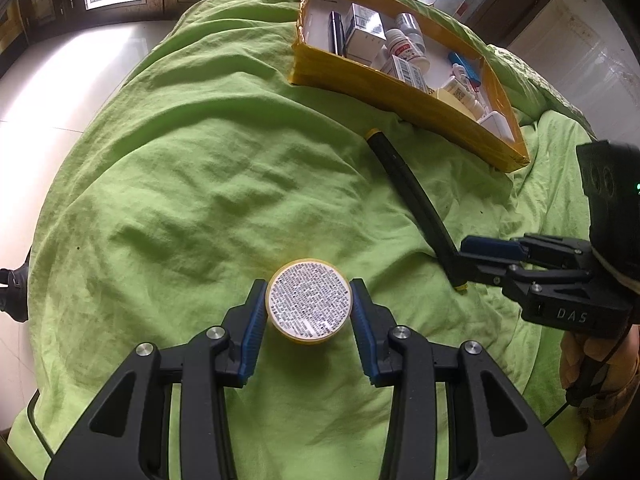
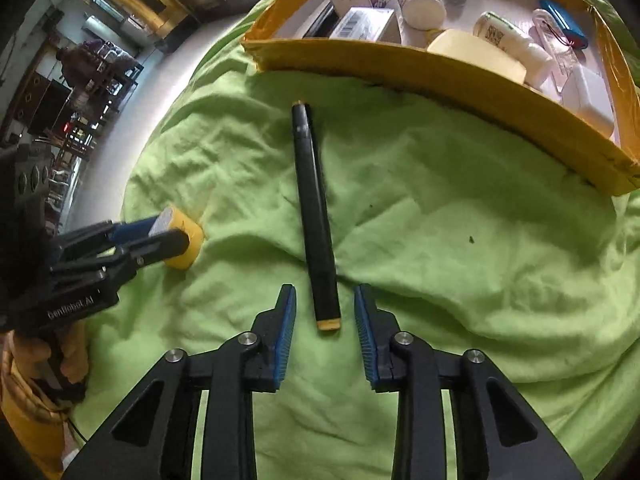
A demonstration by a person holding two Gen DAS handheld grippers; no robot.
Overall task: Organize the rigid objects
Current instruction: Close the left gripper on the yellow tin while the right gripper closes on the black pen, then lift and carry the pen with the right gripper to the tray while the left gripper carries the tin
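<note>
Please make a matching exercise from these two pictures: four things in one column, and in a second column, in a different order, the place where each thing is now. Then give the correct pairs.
Things
1. yellow round tin
2. black stick with yellow ends
3. white bottle with red label
4. green cloth

Places
A. inside the yellow box
B. between the open jaws of the left gripper
C. spread under everything
D. on the cloth, its near end between the open jaws of the right gripper

Pairs: 1-B, 2-D, 3-A, 4-C
</note>
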